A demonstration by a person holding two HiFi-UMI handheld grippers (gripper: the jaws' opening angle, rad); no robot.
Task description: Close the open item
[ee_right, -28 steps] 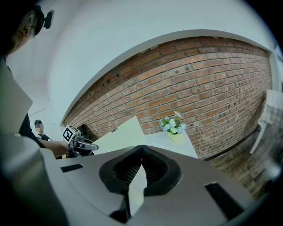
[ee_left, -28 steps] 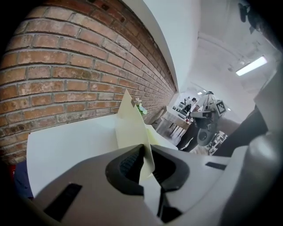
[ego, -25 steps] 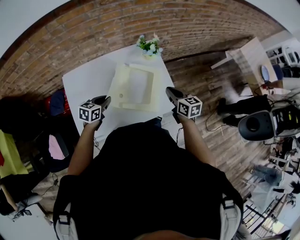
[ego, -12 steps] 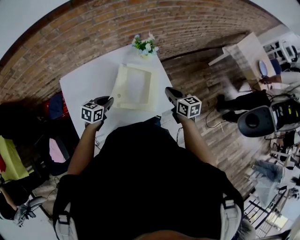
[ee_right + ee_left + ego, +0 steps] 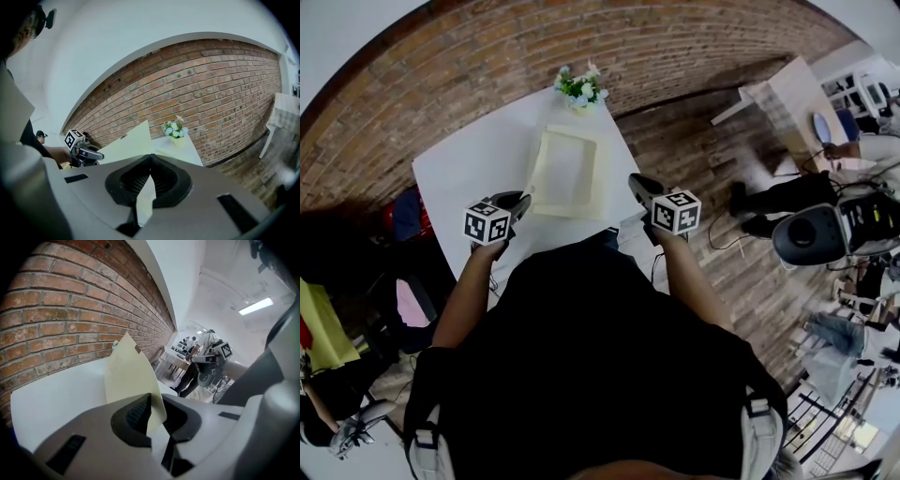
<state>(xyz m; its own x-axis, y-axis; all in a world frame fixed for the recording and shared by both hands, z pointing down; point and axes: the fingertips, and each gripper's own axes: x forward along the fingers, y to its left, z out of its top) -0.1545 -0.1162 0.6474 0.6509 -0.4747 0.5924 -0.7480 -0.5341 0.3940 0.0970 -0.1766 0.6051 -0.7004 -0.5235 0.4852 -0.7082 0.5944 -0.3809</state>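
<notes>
left tongs (image 5: 152, 403) and right tongs (image 5: 150, 161) each clenched on a corner of the raised cream lid (image 5: 129, 376), box (image 5: 564, 173) straight ahead on the bench (image 5: 473, 164), lid edge spanning between them, neither arm nearer.

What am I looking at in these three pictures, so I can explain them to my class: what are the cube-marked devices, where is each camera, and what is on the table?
There is no robot here. A person holds a two-jaw gripper in each hand, the left gripper and the right gripper; the marker cubes are part of them. The head view comes from a camera on the person's head, looking steeply down. The other two views come from cameras riding on each gripper, looking along its jaws. On the white table lie an open cream box and, at the far end, a small pot of flowers. In both gripper views a thin cream flap, seemingly the box's lid, is pinched between closed jaws, so each gripper holds it.
</notes>
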